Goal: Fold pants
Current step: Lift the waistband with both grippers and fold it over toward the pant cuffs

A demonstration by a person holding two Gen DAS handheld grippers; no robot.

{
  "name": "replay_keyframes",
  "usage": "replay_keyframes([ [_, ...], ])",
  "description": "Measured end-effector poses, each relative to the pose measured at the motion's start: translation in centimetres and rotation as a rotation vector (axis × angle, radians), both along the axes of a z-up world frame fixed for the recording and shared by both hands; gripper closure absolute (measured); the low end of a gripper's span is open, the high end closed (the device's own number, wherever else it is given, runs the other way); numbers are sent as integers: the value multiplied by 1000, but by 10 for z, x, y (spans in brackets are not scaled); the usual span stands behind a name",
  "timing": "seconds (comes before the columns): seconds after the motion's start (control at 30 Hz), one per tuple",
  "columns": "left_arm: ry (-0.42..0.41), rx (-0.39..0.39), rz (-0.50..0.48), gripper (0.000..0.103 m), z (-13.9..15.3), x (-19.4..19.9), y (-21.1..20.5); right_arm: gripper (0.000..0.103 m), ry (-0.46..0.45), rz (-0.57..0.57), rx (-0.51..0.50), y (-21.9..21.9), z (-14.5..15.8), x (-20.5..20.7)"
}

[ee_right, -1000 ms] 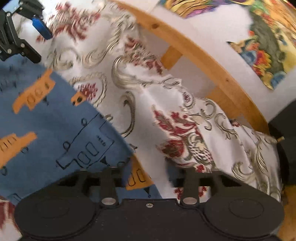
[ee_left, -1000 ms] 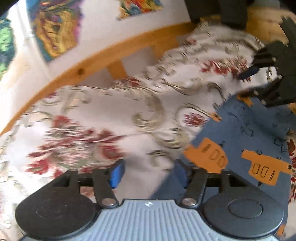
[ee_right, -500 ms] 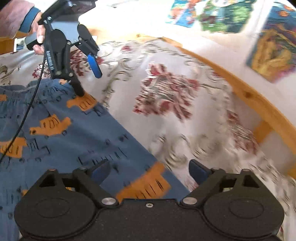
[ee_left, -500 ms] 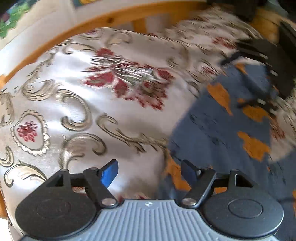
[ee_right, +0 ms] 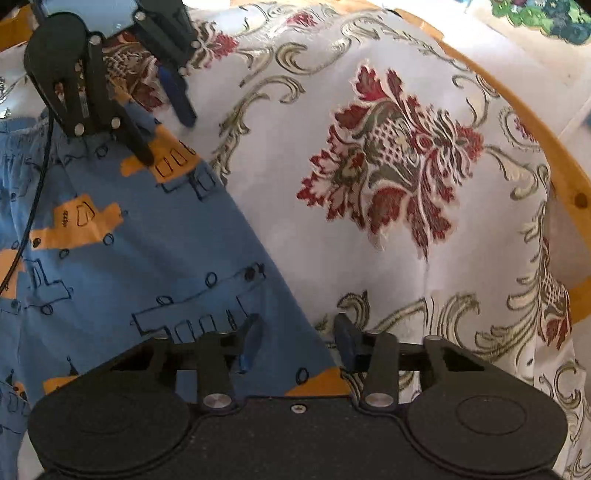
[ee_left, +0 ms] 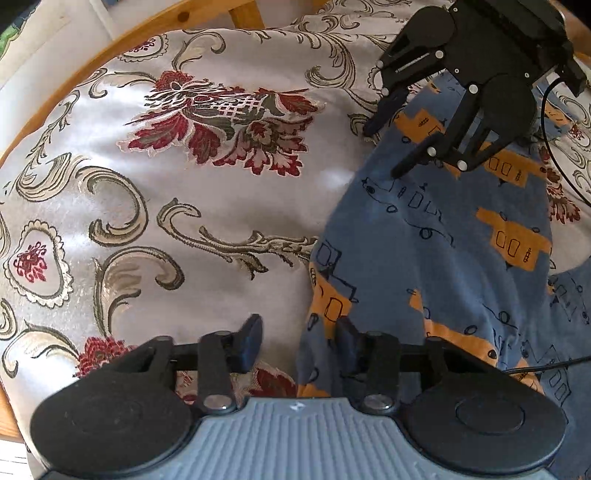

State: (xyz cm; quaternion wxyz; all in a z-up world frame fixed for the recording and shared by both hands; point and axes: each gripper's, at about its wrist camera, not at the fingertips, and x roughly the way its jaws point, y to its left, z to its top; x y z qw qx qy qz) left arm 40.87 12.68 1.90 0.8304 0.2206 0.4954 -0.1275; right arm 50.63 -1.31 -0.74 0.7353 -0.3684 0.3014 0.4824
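Observation:
Blue pants (ee_left: 443, 229) printed with orange vehicles lie spread on a floral cloth (ee_left: 184, 192). In the left wrist view the left gripper (ee_left: 299, 341) is open low over the pants' left edge, and the hem runs between its fingers. The right gripper (ee_left: 386, 149) is open farther along the same edge, with one finger over the pants and one over the cloth. In the right wrist view the right gripper (ee_right: 297, 341) straddles the edge of the pants (ee_right: 110, 240). The left gripper (ee_right: 168, 140) is open at the top left.
The shiny cloth (ee_right: 369, 129) with red flowers and grey scrolls covers a surface with a curved wooden rail (ee_right: 535, 122) (ee_left: 110, 48). A black cable (ee_right: 33, 206) trails over the pants. Colourful pictures (ee_right: 546, 18) hang on the wall behind.
Both views have swung down from the wall and rail onto the cloth. Both grippers have come lower and closer to the pants' edge, with their jaws still open.

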Motion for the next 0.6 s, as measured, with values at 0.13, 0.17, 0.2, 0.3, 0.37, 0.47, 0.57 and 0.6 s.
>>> replay_keyframes([
  [0.13,4,-22,25,85,0,2,2,94,-29,-20,-26,-5,-1,-4],
  [0.17,2,-24,27,86,0,1,2,95,-33,-29,-26,-7,0,-5],
  [0.2,0,-26,29,89,1,-1,1,100,-32,-42,-22,-9,1,-6],
  [0.3,-34,1,37,95,2,-6,-3,103,-59,-74,1,-17,4,-15],
  [0.37,-61,14,44,96,4,-12,-5,103,-73,-89,23,-21,9,-23],
  [0.47,-107,35,51,97,9,-23,-11,103,-111,-112,61,-27,18,-41],
  [0.57,-178,58,53,98,16,-39,-17,103,-163,-142,95,-37,28,-67],
  [0.6,-203,63,54,98,19,-45,-20,103,-186,-151,104,-41,32,-78],
])
